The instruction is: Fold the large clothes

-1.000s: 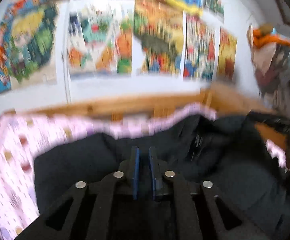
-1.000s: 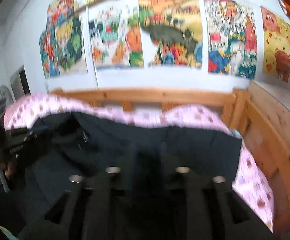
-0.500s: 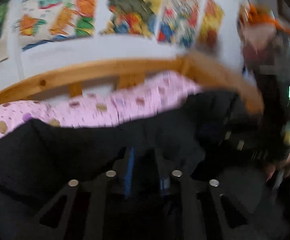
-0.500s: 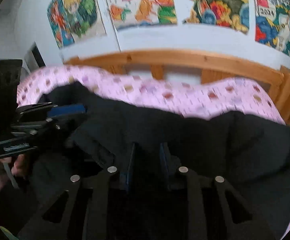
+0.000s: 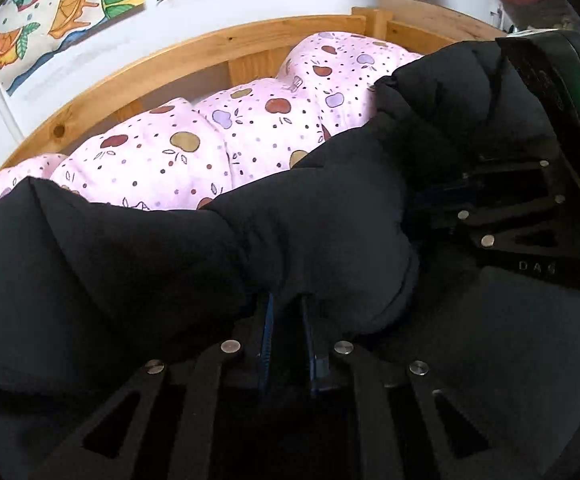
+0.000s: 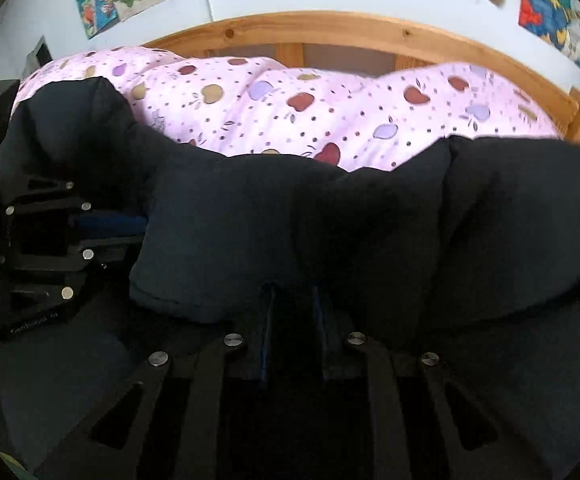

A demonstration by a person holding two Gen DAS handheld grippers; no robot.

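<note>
With the padded black jacket (image 5: 138, 264) lying on the apple-print duvet (image 5: 162, 160), its folded edge is pinched by both the left gripper (image 5: 286, 312) and right gripper (image 6: 294, 304), so it is best carried across level and released together

a wooden bed (image 6: 354, 30) carries a pink apple-print duvet (image 6: 330, 116), black coat (image 6: 330, 216) on top.

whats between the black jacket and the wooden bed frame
The pink apple-print quilt lies between the black jacket and the wooden bed frame; both wrist views show this.
</note>
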